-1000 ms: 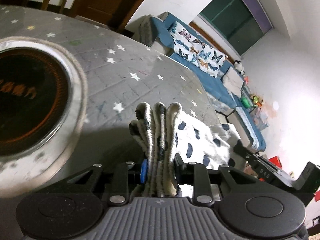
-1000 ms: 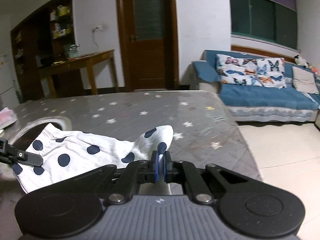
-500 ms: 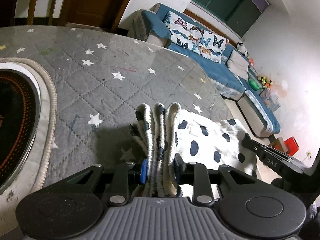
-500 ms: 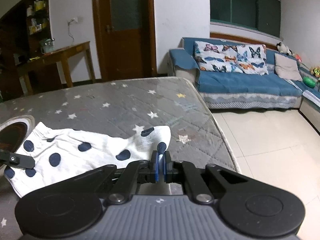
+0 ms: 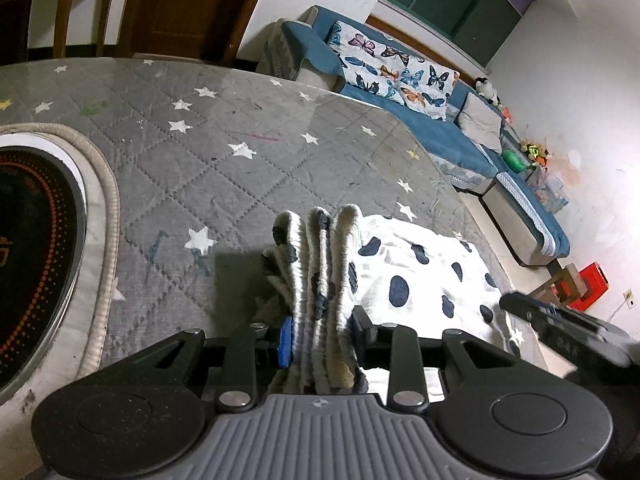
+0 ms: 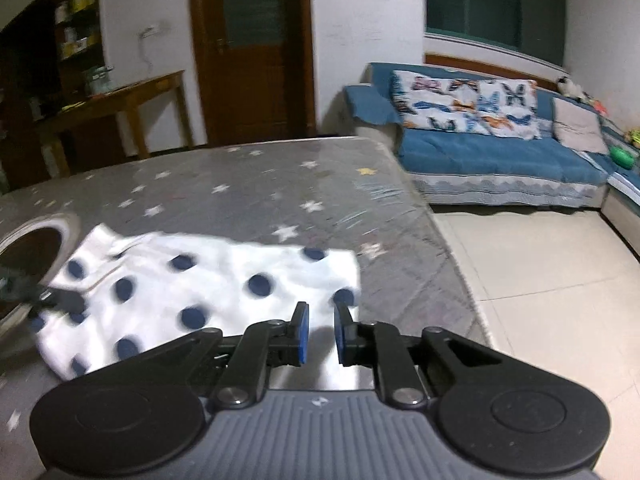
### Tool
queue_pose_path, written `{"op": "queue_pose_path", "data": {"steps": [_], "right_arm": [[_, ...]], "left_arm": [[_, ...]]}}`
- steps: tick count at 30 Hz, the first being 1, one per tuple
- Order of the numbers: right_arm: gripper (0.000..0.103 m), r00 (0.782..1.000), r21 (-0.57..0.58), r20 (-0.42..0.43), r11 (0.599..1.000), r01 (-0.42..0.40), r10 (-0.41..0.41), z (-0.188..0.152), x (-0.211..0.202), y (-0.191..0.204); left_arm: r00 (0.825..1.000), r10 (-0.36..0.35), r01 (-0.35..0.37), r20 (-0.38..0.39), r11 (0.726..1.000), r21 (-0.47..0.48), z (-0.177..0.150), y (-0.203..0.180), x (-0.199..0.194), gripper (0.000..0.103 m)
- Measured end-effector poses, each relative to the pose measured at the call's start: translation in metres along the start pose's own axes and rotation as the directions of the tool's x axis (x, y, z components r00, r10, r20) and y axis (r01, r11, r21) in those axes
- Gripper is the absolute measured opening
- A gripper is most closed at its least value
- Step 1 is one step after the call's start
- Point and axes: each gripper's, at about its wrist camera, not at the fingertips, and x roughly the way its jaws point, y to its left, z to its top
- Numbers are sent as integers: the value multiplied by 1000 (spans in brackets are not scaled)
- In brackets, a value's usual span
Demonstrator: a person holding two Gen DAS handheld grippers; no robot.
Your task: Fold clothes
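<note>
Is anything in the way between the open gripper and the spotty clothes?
Nothing visible is. The right gripper is open just off the spotty clothes, which lie flat on the grey star mat. The left gripper grips their bunched end.

this is a home, a lived-in sitting room. a long blue sofa [image 6: 492, 160] runs along the white wall, with butterfly-print cushions [image 6: 464, 104] propped against its back and a plain grey pillow [image 6: 576, 126] further along. small toys [image 5: 534, 152] sit on its far end. a brown wooden door [image 6: 252, 52] stands at the back, beside a wooden side table [image 6: 120, 108] and dark shelves [image 6: 76, 32] crowded with jars and boxes. the floor is pale tile [image 6: 540, 280]. nearest me is a table under a grey quilted cover with white stars [image 5: 240, 120], with a round heater plate [image 5: 36, 248] set into it.
</note>
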Motion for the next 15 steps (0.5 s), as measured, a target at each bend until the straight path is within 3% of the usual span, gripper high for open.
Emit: {"op": "queue_pose_path", "data": {"steps": [6, 15], "right_arm": [[14, 998, -42, -30, 997, -60, 59, -21, -14, 19], [15, 999, -95, -30, 995, -26, 23, -54, -29, 31]], "left_arm": [[1000, 13, -13, 7, 1000, 21, -3, -1, 2, 34], [999, 33, -34, 15, 998, 46, -7, -3, 3, 35]]}}
